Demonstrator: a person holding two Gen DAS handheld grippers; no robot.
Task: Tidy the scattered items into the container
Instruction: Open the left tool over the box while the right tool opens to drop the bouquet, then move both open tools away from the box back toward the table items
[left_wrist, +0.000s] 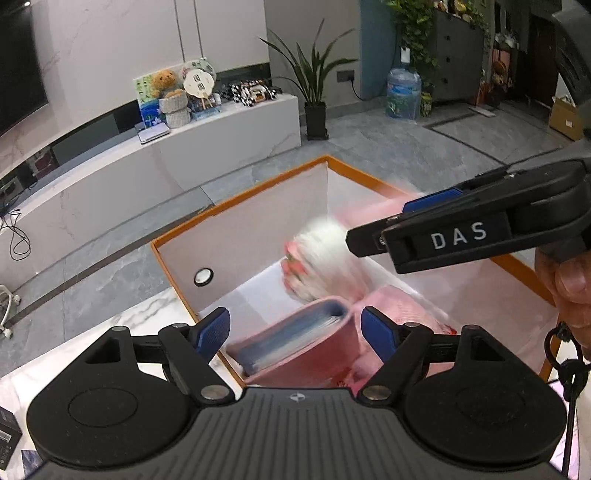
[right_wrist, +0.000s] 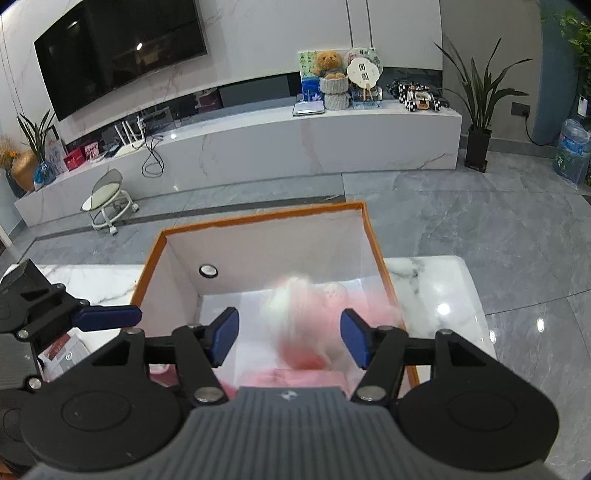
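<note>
The right gripper (right_wrist: 289, 338), jaws spread and gripping nothing, is hovering directly above a blurred pink-and-white item (right_wrist: 299, 325) (apparently falling) inside the orange-rimmed box (right_wrist: 258, 221).

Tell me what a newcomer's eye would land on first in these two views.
First, the orange-rimmed box on the marble table, with a blurred pink-and-white bundle inside it, just beyond the open right tongs. Next, the pink album leaning in the box's near corner between the open left tongs.
</note>
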